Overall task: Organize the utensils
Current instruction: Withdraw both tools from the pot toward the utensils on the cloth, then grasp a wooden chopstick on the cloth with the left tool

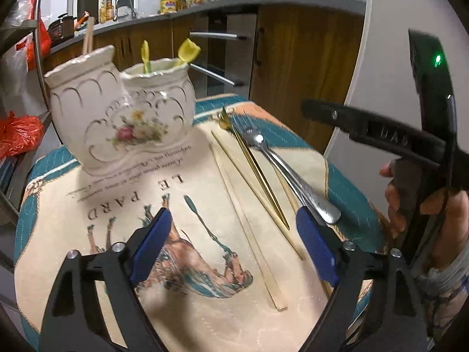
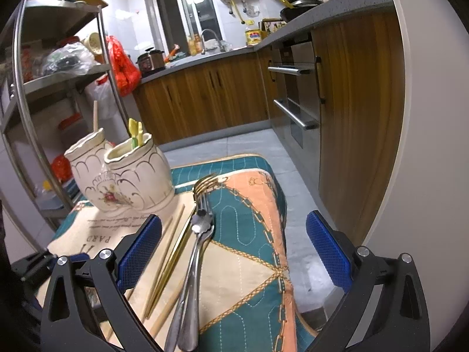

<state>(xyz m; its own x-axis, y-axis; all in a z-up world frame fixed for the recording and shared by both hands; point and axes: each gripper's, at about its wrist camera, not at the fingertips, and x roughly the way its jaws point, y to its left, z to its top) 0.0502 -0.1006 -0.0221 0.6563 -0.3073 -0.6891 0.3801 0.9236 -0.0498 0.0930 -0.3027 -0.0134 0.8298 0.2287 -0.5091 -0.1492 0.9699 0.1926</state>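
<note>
Hard to make out: the silver pieces [image 2: 193,261] lie stacked, so how many there are and whether they are forks or spoons cannot be told; their handle ends are cut off at the bottom of the right wrist view.
Blur: the fork tines [image 1: 234,117] ahead of the left gripper are smeared in the left wrist view.
Hidden: the lower parts of the yellow-green plastic utensils [image 1: 184,52] and of the single wooden chopstick [image 1: 88,33] sit inside the ceramic holder [image 1: 123,117], out of sight.
Cut off: the right gripper's body [image 1: 381,135] crosses the right edge of the left wrist view, with only part of the person's hand [image 1: 410,205] showing.
Left gripper [image 1: 234,249]: wide apart, blue pads touching nothing; pale wooden chopsticks [image 1: 249,220] lie on the cloth between and ahead of its fingers.
Left gripper's right finger: the gold utensil [image 1: 261,176] and the silver handle end just beside its tip; contact cannot be told.
Right gripper [image 2: 234,249]: spread wide, empty; the silver pieces and gold utensil [image 2: 173,258] lie between its fingers, nearer the left finger.
Holder: two joined cups, ahead and to the left of both grippers, standing on the printed cloth [image 1: 102,205].
Quilted mat [image 2: 249,234]: under the cloth, running ahead between the right gripper's fingers.
</note>
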